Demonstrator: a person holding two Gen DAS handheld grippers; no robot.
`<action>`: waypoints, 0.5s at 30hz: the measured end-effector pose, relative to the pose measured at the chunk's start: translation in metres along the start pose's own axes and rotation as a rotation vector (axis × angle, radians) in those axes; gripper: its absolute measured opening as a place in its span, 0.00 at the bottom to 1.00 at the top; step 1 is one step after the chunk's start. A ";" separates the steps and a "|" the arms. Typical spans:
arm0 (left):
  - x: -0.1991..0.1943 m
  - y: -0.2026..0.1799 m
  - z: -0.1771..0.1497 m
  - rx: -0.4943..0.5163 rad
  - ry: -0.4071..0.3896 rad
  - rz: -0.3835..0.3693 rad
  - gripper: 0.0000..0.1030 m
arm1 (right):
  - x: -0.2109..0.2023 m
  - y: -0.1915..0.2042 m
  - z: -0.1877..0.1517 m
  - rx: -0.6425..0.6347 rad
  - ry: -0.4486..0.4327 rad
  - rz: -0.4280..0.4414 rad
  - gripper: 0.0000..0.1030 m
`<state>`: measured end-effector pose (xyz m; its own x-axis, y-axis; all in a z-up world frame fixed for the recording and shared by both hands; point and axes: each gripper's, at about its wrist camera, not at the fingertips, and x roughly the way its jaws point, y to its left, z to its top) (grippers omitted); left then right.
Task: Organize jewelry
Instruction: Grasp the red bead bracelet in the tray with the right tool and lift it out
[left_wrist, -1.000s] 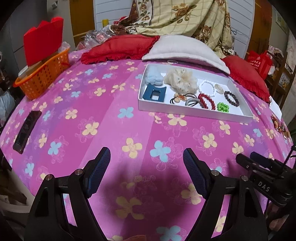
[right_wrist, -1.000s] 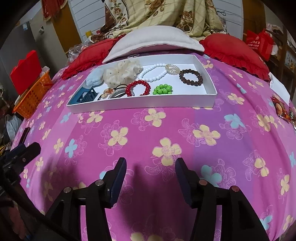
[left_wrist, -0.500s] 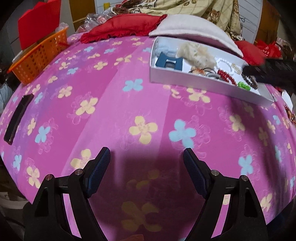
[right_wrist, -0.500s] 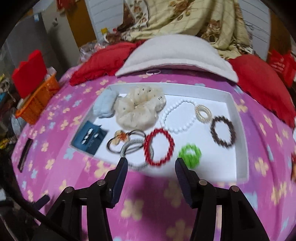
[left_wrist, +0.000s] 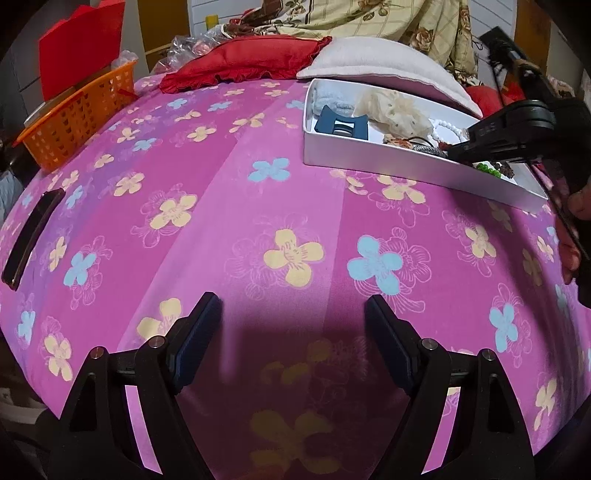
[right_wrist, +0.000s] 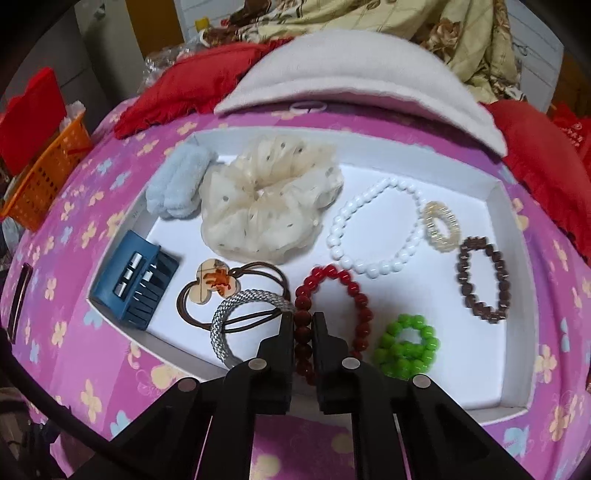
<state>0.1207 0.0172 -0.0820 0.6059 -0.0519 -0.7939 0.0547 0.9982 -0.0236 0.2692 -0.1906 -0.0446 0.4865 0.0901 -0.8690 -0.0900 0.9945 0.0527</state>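
Note:
A white tray (right_wrist: 417, 291) on the pink flowered bedspread holds the jewelry. In it lie a red bead bracelet (right_wrist: 354, 291), a white bead bracelet (right_wrist: 376, 229), a brown bead bracelet (right_wrist: 480, 280), a green bead bracelet (right_wrist: 406, 343), a silver hair tie (right_wrist: 236, 314), a cream scrunchie (right_wrist: 266, 199) and a blue claw clip (right_wrist: 133, 284). My right gripper (right_wrist: 303, 319) reaches into the tray's near side, shut on the left side of the red bead bracelet. My left gripper (left_wrist: 293, 306) hovers open over bare bedspread, well short of the tray (left_wrist: 369, 158), with nothing between its fingers.
An orange basket (left_wrist: 74, 118) sits at the bed's far left and a black flat device (left_wrist: 31, 236) lies at the left edge. Red pillows (left_wrist: 243, 62) and a white pillow (left_wrist: 380, 62) lie behind the tray. A person's hand (left_wrist: 576, 221) holds the right gripper.
My right gripper moved forward over the tray, came down and shut on the red bead bracelet. The left gripper sank a little toward the bedspread and stayed open.

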 end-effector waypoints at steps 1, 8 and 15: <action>0.000 0.000 0.000 -0.003 -0.004 0.001 0.79 | -0.009 -0.003 0.000 0.009 -0.020 0.006 0.08; 0.002 0.001 -0.004 -0.018 -0.018 0.013 0.94 | -0.068 -0.010 -0.002 0.042 -0.130 0.062 0.08; 0.003 0.002 -0.007 -0.023 -0.038 0.023 0.99 | -0.097 0.002 -0.019 0.034 -0.138 0.147 0.08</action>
<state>0.1167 0.0193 -0.0884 0.6367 -0.0291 -0.7705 0.0221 0.9996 -0.0195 0.2049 -0.1988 0.0303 0.5853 0.2390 -0.7748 -0.1411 0.9710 0.1929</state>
